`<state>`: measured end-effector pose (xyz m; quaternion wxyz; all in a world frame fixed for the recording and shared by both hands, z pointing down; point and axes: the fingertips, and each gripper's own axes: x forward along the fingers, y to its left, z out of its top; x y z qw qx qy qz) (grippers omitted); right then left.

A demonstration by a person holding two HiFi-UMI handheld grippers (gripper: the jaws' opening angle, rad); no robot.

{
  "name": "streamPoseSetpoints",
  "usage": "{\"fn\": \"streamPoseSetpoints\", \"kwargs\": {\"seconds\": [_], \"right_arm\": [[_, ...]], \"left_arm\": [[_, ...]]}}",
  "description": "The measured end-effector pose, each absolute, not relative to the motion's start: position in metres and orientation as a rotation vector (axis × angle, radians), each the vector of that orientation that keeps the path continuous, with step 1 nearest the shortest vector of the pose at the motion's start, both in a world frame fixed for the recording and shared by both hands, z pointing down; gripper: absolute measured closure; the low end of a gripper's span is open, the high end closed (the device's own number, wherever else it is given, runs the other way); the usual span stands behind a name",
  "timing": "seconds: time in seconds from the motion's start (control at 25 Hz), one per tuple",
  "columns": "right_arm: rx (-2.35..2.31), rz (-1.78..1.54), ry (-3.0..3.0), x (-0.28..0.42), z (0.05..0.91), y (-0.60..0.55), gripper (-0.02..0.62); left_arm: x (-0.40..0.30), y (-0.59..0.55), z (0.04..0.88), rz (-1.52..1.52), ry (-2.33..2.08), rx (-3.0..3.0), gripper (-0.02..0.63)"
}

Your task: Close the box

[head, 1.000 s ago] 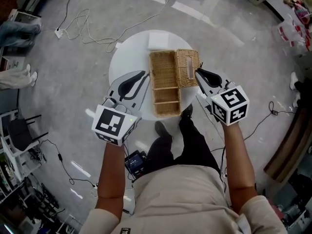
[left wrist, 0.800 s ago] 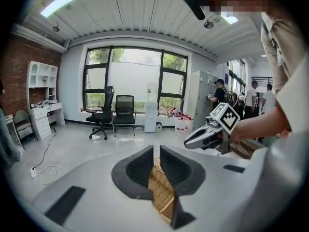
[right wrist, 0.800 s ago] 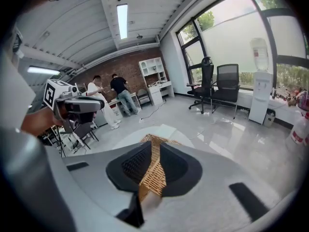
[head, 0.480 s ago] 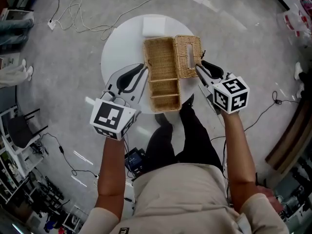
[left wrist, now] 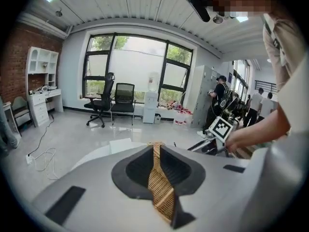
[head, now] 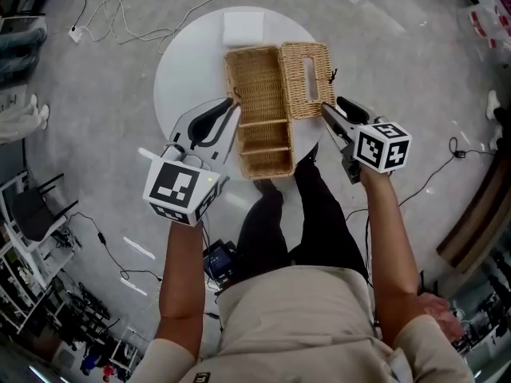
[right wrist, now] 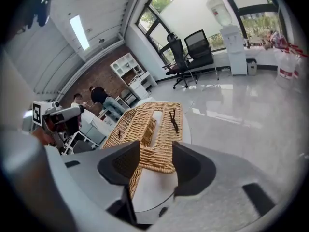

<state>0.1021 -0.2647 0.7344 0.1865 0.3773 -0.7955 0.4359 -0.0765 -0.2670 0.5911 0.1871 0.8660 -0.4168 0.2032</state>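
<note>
While my left tool (head: 230,107) stays out of it, clamped on the left wall of the wicker box (head: 259,126), the right tool (head: 326,108) has just been opening its jaws. They stand apart with the lid (head: 306,78) edge between them, not pinched. The box sits mid-worktop (head: 192,70) and runs to the near edge, with the lid flopped flat toward the right edge. I'd hook under the lid and swing it over slowly. It's stiff ribbed cane, rectangular, slotted, and probably grippy.
</note>
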Motion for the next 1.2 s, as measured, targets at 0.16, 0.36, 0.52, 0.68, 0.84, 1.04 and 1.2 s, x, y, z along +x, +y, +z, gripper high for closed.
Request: {"fn": "streamPoseSetpoints", "kwargs": {"seconds": [0.16, 0.36, 0.52, 0.68, 0.84, 1.04, 1.2], "right_arm": [[1.073, 1.392, -2.223, 0.110, 0.755, -0.260, 0.367], [1.070, 1.583, -2.208, 0.109, 0.772, -0.257, 0.347], [1.046, 1.703, -2.203, 0.103, 0.773, -0.255, 0.354], [1.077, 1.683, -2.200, 0.108, 0.768, -0.256, 0.416], [1.138, 1.644, -2.235, 0.120, 0.749, -0.257, 0.480], [1.210, 1.547, -2.324, 0.128, 0.711, -0.260, 0.543], [1.179, 1.482, -2.417, 0.118, 0.679, -0.262, 0.554]], "left_arm": [[-0.070, -0.267, 0.604, 0.572, -1.170, 2.429, 0.566], [-0.069, -0.266, 0.613, 0.572, -1.167, 2.419, 0.566], [-0.069, -0.265, 0.614, 0.567, -1.167, 2.411, 0.566], [-0.071, -0.265, 0.611, 0.558, -1.175, 2.412, 0.566], [-0.075, -0.264, 0.605, 0.551, -1.187, 2.416, 0.566], [-0.080, -0.262, 0.596, 0.540, -1.203, 2.422, 0.566], [-0.081, -0.259, 0.588, 0.529, -1.212, 2.432, 0.566]]}}
